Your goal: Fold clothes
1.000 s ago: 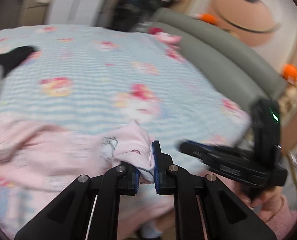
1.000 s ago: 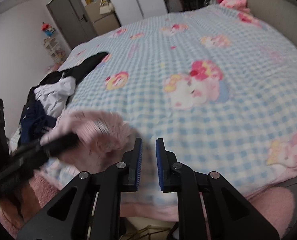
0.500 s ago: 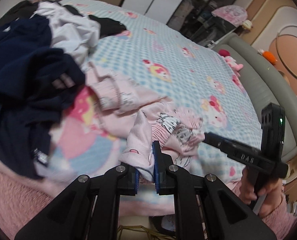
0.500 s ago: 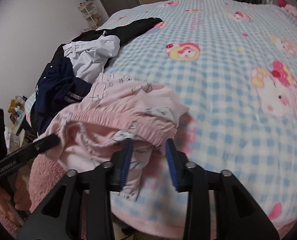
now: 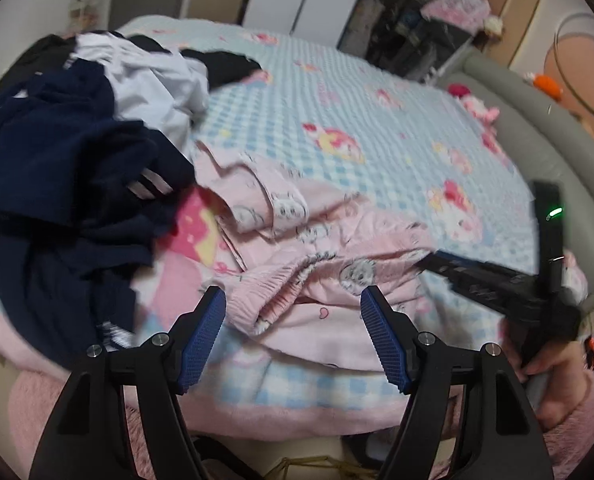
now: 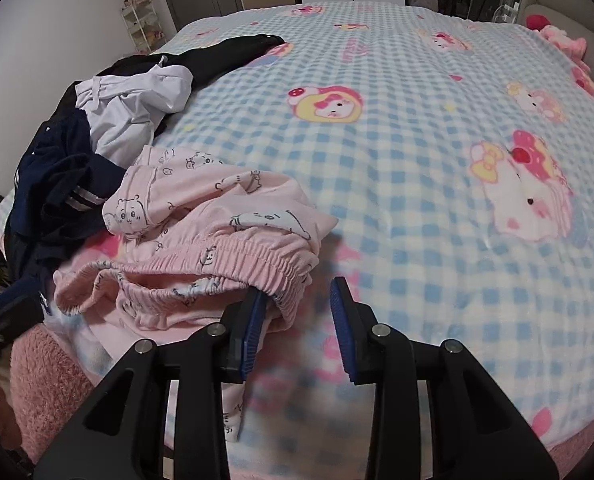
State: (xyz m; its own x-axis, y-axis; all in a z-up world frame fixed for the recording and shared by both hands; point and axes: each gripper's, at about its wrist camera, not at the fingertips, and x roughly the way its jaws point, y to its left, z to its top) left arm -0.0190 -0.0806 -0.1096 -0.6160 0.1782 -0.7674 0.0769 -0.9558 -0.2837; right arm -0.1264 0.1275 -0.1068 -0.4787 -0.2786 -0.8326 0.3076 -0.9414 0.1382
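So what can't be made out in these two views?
- Right tool, right wrist view: whether its pads press the pink pyjama pants; the waistband covers one pad.
- Dark clothes pile, left wrist view: single garments are blurred and overlapping.
- Shelf items, right wrist view: too small.
- Pants' legs: bunched under folds.

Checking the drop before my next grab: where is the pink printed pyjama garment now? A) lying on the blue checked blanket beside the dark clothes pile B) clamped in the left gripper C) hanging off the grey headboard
A: the pink printed pyjama garment lies on the blue checked blanket, beside the dark clothes pile.
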